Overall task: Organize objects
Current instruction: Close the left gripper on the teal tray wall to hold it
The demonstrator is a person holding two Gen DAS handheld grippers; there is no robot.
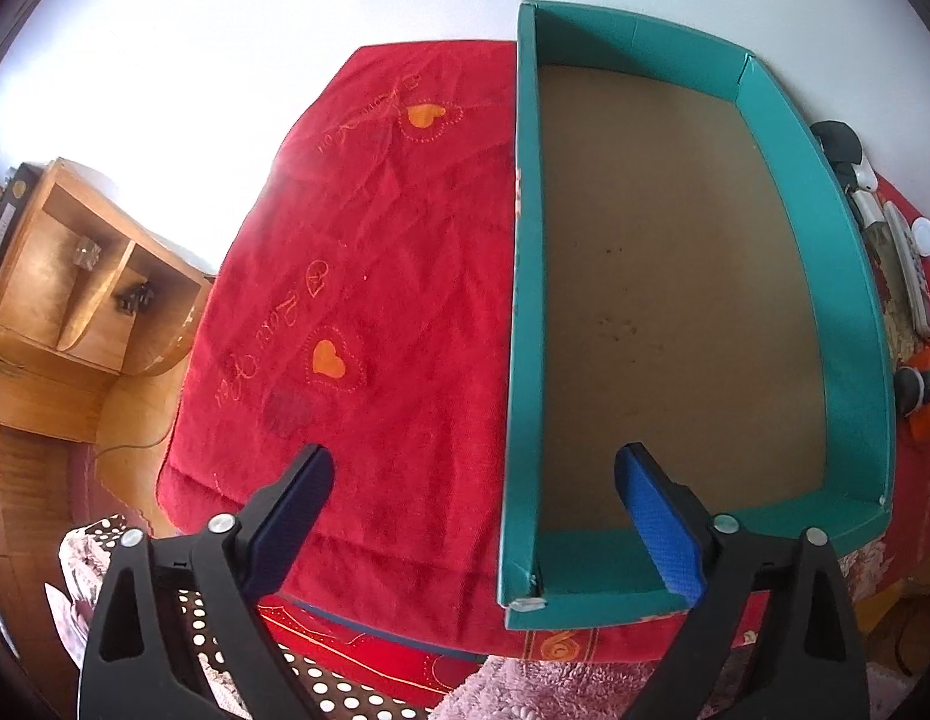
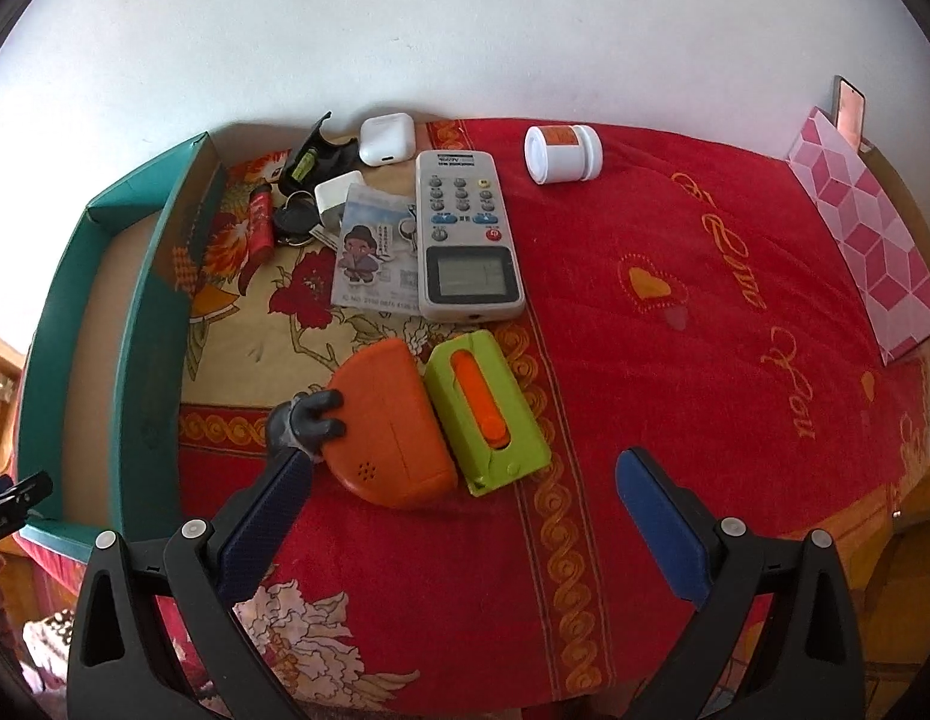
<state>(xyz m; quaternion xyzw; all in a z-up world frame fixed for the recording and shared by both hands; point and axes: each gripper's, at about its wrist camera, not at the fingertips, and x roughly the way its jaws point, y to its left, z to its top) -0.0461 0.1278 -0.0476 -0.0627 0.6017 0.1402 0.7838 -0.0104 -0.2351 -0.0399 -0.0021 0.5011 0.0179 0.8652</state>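
Opening step — the right gripper (image 2: 465, 516) is hovering spread and empty, the orange toy (image 2: 393, 426) lying just ahead-left of it, while the left gripper (image 1: 474, 516), likewise released, is straddling the empty teal box (image 1: 525, 312) wall — the next move probably calling for closing on the toy.

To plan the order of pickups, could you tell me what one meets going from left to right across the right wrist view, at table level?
teal box → red tube → cartoon card → remote control → white jar → pink patterned box.
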